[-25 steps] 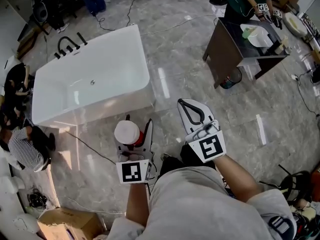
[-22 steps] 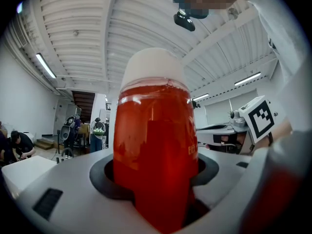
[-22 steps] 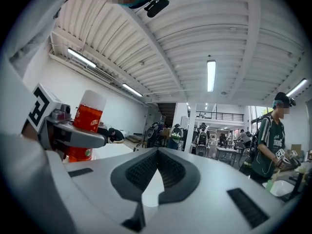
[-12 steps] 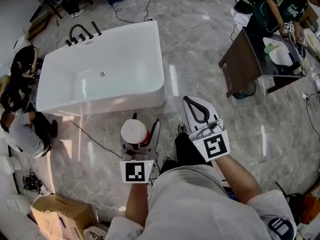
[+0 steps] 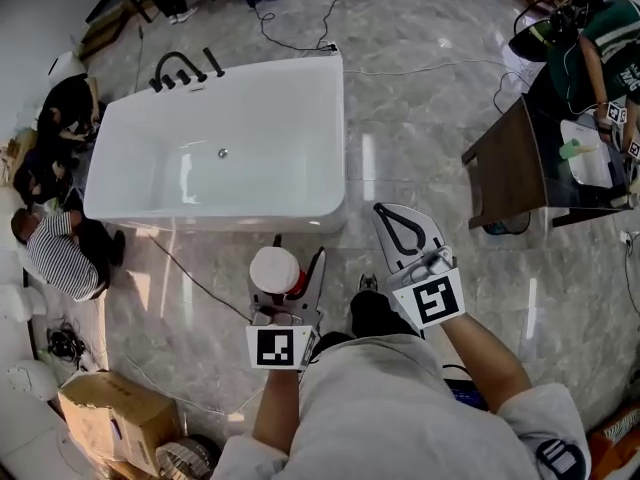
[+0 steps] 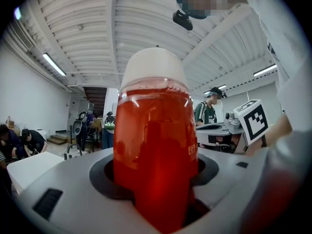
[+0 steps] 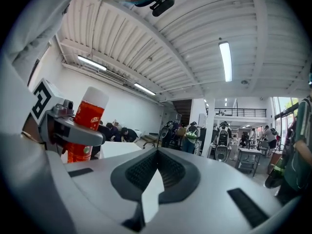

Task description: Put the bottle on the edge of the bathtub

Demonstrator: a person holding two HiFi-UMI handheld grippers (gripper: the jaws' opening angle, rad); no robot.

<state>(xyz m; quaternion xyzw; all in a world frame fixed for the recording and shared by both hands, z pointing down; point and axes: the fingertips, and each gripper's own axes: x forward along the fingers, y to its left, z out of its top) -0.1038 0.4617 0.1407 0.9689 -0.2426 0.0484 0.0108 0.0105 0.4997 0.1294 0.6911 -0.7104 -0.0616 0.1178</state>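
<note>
**Left gripper** [image 5: 297, 258]: jaws clamped on the bottle [image 5: 275, 268], one on each side of its lower body. Marker cube [image 5: 277, 347] at the rear, facing up toward the head camera. Carried by the person's bare left forearm.

**Bottle**: clear body with red contents and a white rounded cap, standing upright in the left gripper. In the left gripper view it fills the centre of the picture. It is carried in the air over the floor, on the near side of the bathtub [image 5: 200, 216] and apart from it, not touching the rim.

**Right gripper** [image 5: 388, 213]: jaws closed together, with nothing between them. Marker cube [image 5: 433, 300] at the rear. It is held just beside the left gripper at about the same level, pointing the same way.

**Bathtub**: white and freestanding, with its long side toward the person. The basin has one drain [image 5: 222, 153] in its bottom. A black faucet set [image 5: 180, 68] stands at the far left corner.

**Floor** [image 5: 420, 98]: glossy grey marble-look tiles. A thin dark cable [image 5: 190, 278] runs across them below the tub.

**Surroundings:**
- A person in a striped shirt [image 5: 60, 253] crouches at the tub's left end.
- A cardboard box [image 5: 105, 413] sits at lower left.
- A dark table [image 5: 510, 168] stands at right, with a person in a green shirt [image 5: 610, 48] beside it.
</note>
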